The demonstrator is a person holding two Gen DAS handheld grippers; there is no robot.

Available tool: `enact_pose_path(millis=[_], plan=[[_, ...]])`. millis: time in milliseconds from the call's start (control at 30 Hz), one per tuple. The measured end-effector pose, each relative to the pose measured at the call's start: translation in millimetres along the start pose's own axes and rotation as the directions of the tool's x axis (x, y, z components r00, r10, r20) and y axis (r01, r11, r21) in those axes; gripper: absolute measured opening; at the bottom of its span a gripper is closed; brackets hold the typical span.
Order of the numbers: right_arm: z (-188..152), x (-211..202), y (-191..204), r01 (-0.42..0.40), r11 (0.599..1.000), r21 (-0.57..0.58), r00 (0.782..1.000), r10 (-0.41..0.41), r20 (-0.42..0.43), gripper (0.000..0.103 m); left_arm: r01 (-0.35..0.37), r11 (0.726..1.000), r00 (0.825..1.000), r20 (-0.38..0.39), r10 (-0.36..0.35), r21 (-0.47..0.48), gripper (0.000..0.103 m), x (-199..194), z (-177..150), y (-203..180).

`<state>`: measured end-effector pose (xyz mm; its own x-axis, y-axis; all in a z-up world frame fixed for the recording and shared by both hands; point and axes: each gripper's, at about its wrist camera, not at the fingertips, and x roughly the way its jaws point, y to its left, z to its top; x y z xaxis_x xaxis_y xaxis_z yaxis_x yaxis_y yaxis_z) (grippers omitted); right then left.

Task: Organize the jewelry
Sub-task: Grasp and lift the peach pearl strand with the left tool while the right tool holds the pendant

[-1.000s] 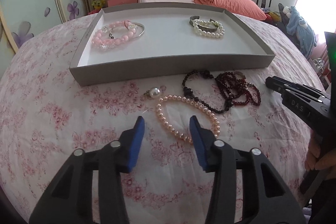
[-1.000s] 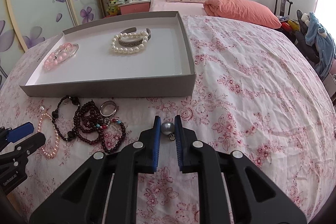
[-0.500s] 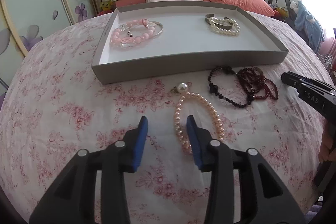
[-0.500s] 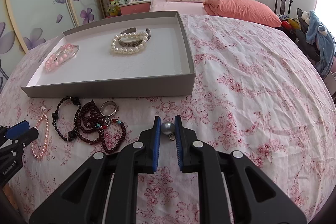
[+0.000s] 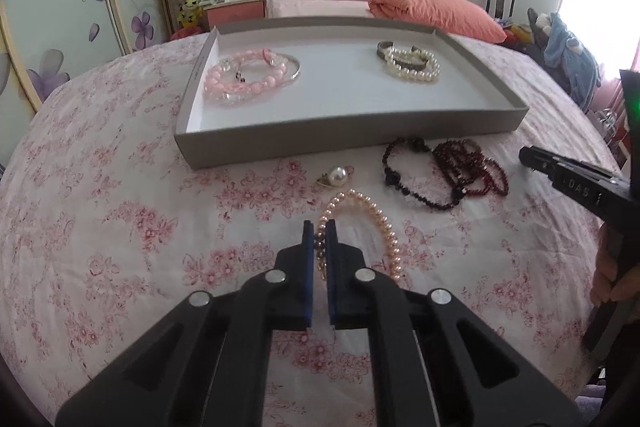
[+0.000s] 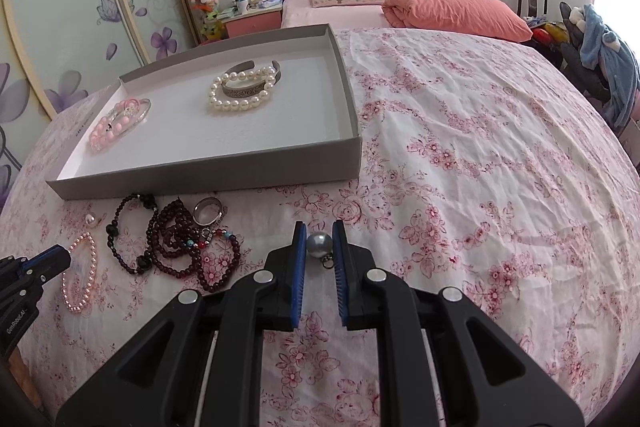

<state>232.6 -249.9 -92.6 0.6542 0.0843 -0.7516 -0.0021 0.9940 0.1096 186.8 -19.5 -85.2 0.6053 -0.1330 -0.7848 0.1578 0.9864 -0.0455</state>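
Observation:
A peach-pink pearl bracelet (image 5: pixel 384 227) lies on the floral bedspread, and my left gripper (image 5: pixel 320 227) is shut on its left strand. In the right wrist view that bracelet (image 6: pixel 90 251) sits at the far left with the left gripper (image 6: pixel 52 259) at its edge. My right gripper (image 6: pixel 319 231) is shut on a grey pearl pendant (image 6: pixel 319 245), just above the bedspread. The grey tray (image 5: pixel 360 135) holds pink bead bracelets (image 5: pixel 248 83) on its left and a white pearl bracelet with a silver cuff (image 5: pixel 412 65) on its right.
In front of the tray lie a white pearl pendant (image 5: pixel 336 175), a black bead bracelet (image 5: pixel 416 179), dark red bead strands (image 5: pixel 476 167) and a silver ring (image 6: pixel 207 210). The right gripper (image 5: pixel 532 157) shows at the right edge. Pillows and a headboard stand behind.
My left gripper's jaws have closed from wide apart onto the pink pearl bracelet's left strand. The right gripper keeps its hold on the grey pearl and has not moved.

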Motion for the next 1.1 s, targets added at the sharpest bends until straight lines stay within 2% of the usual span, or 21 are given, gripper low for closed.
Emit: enact_pose_path(millis=[267,667,833,1100], plan=[[-1,-19,8,-0.042,0.999,0.001,0.997,0.041,0.064,0.014,0.064,0.998,0.994,0.09,-0.063,-0.006,0.006,-23,8,1],[-6,-43,29,-0.118,0.993,-0.028,0.986,0.12,0.113,0.014,0.074,0.997,0.99,0.121,-0.071,-0.027,0.006,-38,8,7],[-7,-55,41,-0.147,0.988,-0.049,0.978,0.153,0.141,0.014,0.059,0.997,0.987,0.153,-0.052,-0.045,0.006,-48,9,12],[-5,-82,59,-0.155,0.983,-0.094,0.955,0.174,0.24,0.014,-0.016,0.997,0.971,0.238,0.033,-0.074,0.006,-66,12,17]])
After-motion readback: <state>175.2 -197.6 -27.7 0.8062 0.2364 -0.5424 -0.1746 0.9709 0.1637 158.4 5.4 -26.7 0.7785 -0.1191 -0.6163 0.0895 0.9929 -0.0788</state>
